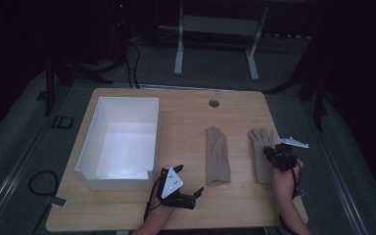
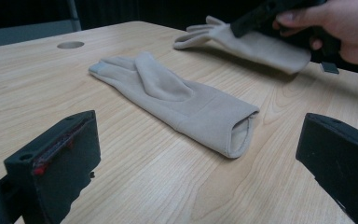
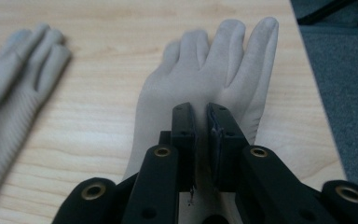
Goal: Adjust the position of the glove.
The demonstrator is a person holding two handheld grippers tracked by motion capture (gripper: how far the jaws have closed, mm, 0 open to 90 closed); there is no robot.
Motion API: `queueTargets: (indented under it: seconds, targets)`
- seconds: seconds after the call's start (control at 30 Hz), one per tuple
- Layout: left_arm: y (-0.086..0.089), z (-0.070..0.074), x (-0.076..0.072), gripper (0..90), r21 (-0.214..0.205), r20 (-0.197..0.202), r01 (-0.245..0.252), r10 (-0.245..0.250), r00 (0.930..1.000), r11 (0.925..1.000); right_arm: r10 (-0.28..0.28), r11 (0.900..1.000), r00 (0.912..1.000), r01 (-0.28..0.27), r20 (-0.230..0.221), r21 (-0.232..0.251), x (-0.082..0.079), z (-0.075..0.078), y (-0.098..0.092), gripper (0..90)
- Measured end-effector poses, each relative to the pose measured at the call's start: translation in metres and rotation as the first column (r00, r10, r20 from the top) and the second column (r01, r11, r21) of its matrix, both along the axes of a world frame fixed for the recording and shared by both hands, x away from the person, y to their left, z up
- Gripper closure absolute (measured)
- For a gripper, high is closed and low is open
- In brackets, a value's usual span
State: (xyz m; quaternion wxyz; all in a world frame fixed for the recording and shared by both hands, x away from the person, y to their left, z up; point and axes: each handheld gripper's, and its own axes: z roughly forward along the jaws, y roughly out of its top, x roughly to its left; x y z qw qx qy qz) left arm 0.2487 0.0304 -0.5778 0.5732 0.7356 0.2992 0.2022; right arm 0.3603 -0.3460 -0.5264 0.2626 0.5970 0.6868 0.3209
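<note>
Right now | right tool (image 3: 201, 116): jaws pinched on right beige knit glove (image 3: 205, 74), palm fabric | left tool (image 2: 191, 154): jaws wide apart, facing left glove's (image 2: 177, 105) hollow cuff | high view: white bin (image 1: 120, 142) on wooden bench (image 1: 196, 205).

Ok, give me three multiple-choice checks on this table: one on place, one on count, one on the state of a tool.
1. Where is the white box?
A. left of the gloves
B. between the gloves
C. right of the gloves

2. How many gloves lie on the table?
A. one
B. two
C. three

3. How does the right tool stand?
A. wide open above the box
B. shut on the right glove
C. lying on the floor

Answers: 1 A, in the high view the box sits at the table's left. 2 B, the left glove and the right one. 3 B, its jaws pinch the fabric.
</note>
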Motion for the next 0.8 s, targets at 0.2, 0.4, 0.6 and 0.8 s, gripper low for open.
queueTargets:
  seconds: [0.2, 0.4, 0.6, 0.8]
  targets:
    - [0.0, 0.0, 0.0, 0.1, 0.003, 0.0, 0.001, -0.001, 1.0, 1.0, 0.007, 0.9999, 0.9984, -0.007, -0.055, -0.011, 0.004, -0.02, -0.002, 79.8]
    - [0.0, 0.0, 0.0, 0.1, 0.003, 0.002, 0.004, -0.004, 1.0, 1.0, 0.023, 0.9997, 0.9984, -0.022, -0.051, 0.01, 0.006, -0.024, -0.002, 70.4]
    - [0.0, 0.0, 0.0, 0.1, 0.001, 0.0, 0.003, -0.003, 1.0, 1.0, 0.167, 0.9854, 0.9854, -0.168, 0.033, 0.028, 0.007, -0.003, -0.013, 59.2]
    - [0.0, 0.0, 0.0, 0.1, -0.001, 0.0, 0.001, -0.001, 1.0, 1.0, 0.336, 0.9418, 0.9415, -0.336, 0.024, -0.018, 0.006, 0.003, -0.029, 55.4]
